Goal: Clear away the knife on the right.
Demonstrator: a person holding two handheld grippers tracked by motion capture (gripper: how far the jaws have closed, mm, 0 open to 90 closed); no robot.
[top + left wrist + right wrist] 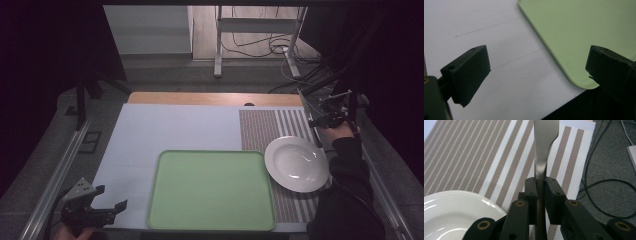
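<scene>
A green tray point(211, 190) is lying empty on the white surface point(175, 127), its right edge just beside a white plate point(297, 163). The plate is resting on a striped placemat point(265, 125). Black cables point(260, 47) are trailing across the floor beyond.

Left tongs point(537, 75) gape above white mat point(499, 82), beside green tray point(574, 32).
</scene>
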